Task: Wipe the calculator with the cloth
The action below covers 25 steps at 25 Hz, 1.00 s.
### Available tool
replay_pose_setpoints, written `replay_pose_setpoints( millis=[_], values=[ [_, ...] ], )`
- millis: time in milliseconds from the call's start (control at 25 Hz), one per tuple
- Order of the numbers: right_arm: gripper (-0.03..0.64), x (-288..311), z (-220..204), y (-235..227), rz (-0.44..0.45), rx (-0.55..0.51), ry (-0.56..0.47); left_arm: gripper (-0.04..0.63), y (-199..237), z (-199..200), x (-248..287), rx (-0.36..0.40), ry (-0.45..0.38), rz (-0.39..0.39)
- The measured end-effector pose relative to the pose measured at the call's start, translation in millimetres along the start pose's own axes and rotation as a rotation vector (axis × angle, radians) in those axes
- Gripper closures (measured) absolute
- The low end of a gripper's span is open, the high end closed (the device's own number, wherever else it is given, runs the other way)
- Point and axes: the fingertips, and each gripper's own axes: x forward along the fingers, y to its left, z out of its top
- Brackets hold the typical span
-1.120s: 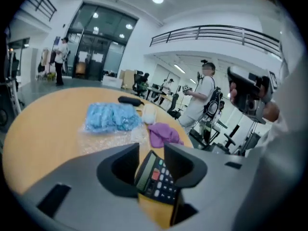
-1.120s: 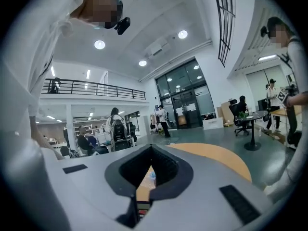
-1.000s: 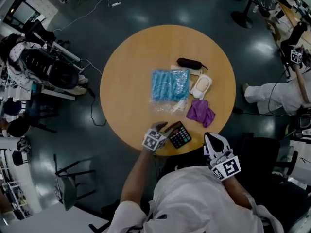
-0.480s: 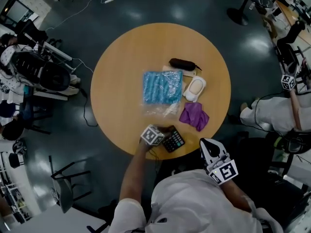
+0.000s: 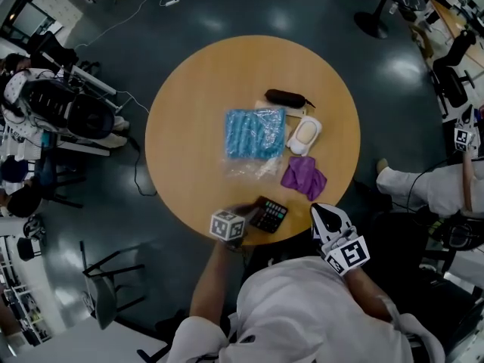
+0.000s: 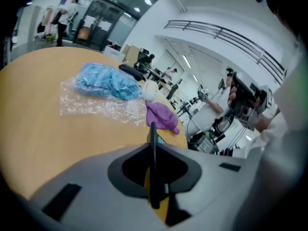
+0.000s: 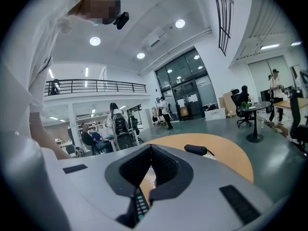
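Note:
The black calculator (image 5: pixel 270 215) lies at the near edge of the round wooden table (image 5: pixel 189 127). My left gripper (image 5: pixel 249 212) grips its left end; the jaws have just been closing, and in the left gripper view the calculator (image 6: pixel 153 177) stands edge-on, pinched between them. The purple cloth (image 5: pixel 302 177) lies crumpled on the table just beyond the calculator, and shows as a purple cloth (image 6: pixel 161 115) ahead of the left gripper (image 6: pixel 153 148). My right gripper (image 5: pixel 322 213) hovers off the table's near right edge, shut and empty. In its own view the right gripper (image 7: pixel 151 150) shows the calculator's keys (image 7: pixel 140 204) below.
A plastic bag of blue stuff (image 5: pixel 255 134) lies mid-table, with a white oval case (image 5: pixel 306 135) and a black pouch (image 5: pixel 286 98) beside it. A seated person (image 5: pixel 423 184) is at the right. Chairs and gear (image 5: pixel 68 112) stand left of the table.
The left gripper reached the calculator with wide jaws, then drew back toward the table's near edge and closed on its end. The right gripper stayed shut by the edge.

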Motion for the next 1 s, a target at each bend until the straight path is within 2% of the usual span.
replay_pose_setpoints(
  millis=[120, 200, 320, 440, 520, 560, 600, 640, 760, 920, 1000],
  values=[
    [0.600, 5, -7, -15, -0.048, -0.026, 0.019, 0.546, -2, 13, -25, -0.148, -0.201, 0.045],
    [0.600, 11, -16, -34, -0.110, -0.028, 0.038, 0.546, -3, 29, -46, -0.220, -0.357, 0.081],
    [0.597, 30, -40, -69, -0.216, -0.017, 0.103, 0.546, -7, 60, -77, -0.264, -0.557, 0.139],
    [0.595, 54, -82, -98, -0.267, -0.003, 0.240, 0.546, -13, 89, -99, -0.258, -0.695, 0.173],
    [0.595, 67, -114, -113, -0.287, 0.033, 0.340, 0.545, -19, 104, -110, -0.235, -0.748, 0.199],
    [0.574, 73, -131, -119, -0.297, 0.057, 0.390, 0.545, -21, 110, -115, -0.232, -0.773, 0.211],
    [0.501, 78, -147, -124, -0.305, 0.081, 0.439, 0.546, -23, 116, -122, -0.234, -0.805, 0.217],
    [0.431, 83, -161, -128, -0.311, 0.100, 0.486, 0.546, -24, 121, -127, -0.246, -0.845, 0.215],
    [0.403, 94, -198, -135, -0.335, 0.139, 0.595, 0.546, -22, 124, -132, -0.328, -0.935, 0.189],
    [0.373, 102, -239, -130, -0.347, 0.174, 0.709, 0.546, -24, 111, -133, -0.416, -0.910, 0.217],
    [0.373, 109, -254, -132, -0.354, 0.159, 0.753, 0.546, -25, 109, -134, -0.462, -0.896, 0.226]
  ],
)
